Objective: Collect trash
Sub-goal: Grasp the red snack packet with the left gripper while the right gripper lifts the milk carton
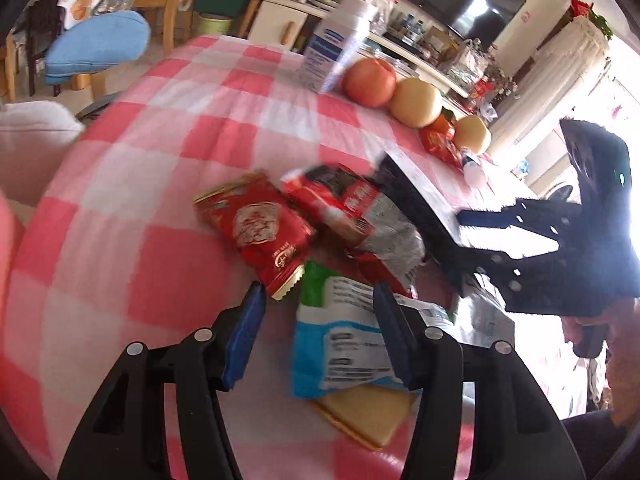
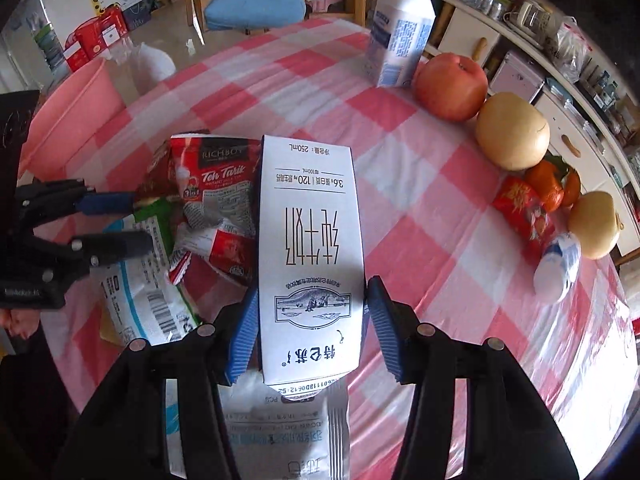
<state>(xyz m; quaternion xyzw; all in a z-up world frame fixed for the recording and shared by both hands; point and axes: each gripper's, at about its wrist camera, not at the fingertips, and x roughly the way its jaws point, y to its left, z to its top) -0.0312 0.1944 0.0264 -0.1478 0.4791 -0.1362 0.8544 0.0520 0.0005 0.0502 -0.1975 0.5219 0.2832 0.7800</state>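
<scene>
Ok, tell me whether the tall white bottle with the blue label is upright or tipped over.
Upright. The white bottle stands on its base on the checked tablecloth, cap on top, beside the red apple.

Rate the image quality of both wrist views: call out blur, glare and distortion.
Left wrist view: motion blur smears the red wrapper and bottle; window glare washes out the right edge behind the right gripper. Right wrist view: sharper, print on the milk carton is legible, light glare on the pink bin. Both: fisheye bends the checked tablecloth.
</scene>
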